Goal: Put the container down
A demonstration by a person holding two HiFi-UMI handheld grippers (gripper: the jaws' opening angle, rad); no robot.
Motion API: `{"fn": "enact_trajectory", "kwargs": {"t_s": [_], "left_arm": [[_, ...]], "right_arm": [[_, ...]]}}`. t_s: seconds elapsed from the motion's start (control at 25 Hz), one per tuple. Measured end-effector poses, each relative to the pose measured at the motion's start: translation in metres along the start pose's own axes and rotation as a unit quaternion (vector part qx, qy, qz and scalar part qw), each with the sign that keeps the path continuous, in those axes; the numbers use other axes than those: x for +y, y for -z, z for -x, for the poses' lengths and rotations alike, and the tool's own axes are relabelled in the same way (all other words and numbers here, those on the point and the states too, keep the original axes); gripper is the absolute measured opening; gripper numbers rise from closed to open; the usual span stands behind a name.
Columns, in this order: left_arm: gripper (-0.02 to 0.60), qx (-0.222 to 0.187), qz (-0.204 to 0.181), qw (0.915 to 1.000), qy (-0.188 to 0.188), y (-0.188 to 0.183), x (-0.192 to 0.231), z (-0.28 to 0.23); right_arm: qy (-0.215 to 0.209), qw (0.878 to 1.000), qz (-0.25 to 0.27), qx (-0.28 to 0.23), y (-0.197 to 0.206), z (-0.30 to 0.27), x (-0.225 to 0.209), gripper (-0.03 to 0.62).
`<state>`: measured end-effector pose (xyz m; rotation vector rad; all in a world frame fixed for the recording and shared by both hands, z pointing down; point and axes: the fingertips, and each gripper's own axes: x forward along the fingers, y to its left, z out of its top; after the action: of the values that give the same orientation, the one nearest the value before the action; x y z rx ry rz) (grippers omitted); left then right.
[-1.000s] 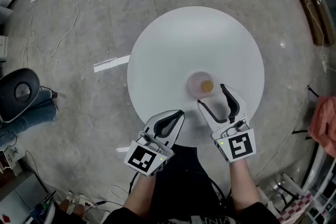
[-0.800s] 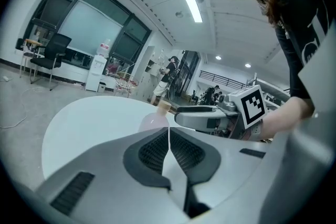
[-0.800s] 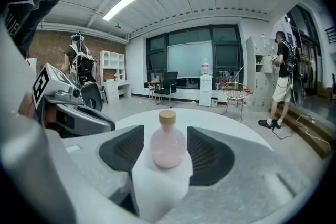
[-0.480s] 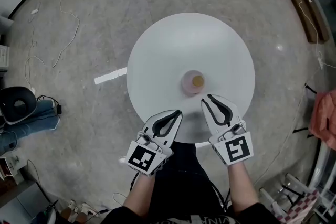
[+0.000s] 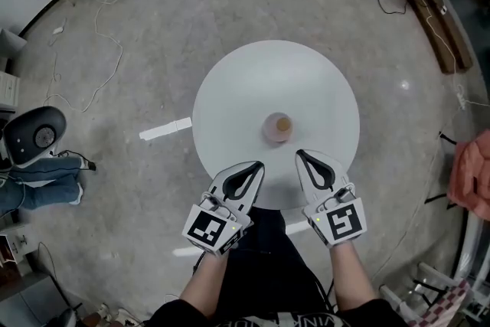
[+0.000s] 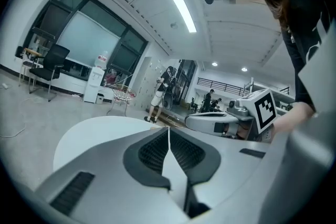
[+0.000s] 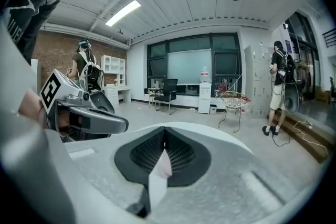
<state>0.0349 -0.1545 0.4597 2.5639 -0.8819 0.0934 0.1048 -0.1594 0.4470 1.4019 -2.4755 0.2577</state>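
Container [image 5: 277, 126] stood mid-surface [image 5: 230, 88], untouched | left gripper [image 5: 259, 166] closed, empty | right gripper [image 5: 301, 155] had just closed on nothing | I judged it light, thin-walled; grip its sides gently

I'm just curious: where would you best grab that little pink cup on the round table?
The cup stands upright, round and open-topped, alone mid-table, so two jaws can straddle it. Probably grip around its side wall, coming from the person's edge of the table.
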Motion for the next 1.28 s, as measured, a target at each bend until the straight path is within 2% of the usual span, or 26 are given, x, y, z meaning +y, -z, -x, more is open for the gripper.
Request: {"fn": "enact_trajectory", "kwargs": {"t_s": [0.36,0.56,1.28], "left_arm": [[0.015,-0.015,-0.027,0.9995,0.007,-0.039,-0.011,0.008],[0.015,-0.026,-0.02,0.9993,0.018,-0.056,-0.016,0.018],[0.015,-0.039,-0.052,0.9977,0.02,-0.087,-0.016,0.029]], "right_arm": [[0.007,1.0,-0.007,-0.004,-0.033,0.018,0.006,0.006],[0.006,1.0,-0.01,-0.016,-0.049,0.028,0.012,0.006],[0.038,0.999,-0.012,-0.037,-0.074,0.048,0.012,0.006]]}}
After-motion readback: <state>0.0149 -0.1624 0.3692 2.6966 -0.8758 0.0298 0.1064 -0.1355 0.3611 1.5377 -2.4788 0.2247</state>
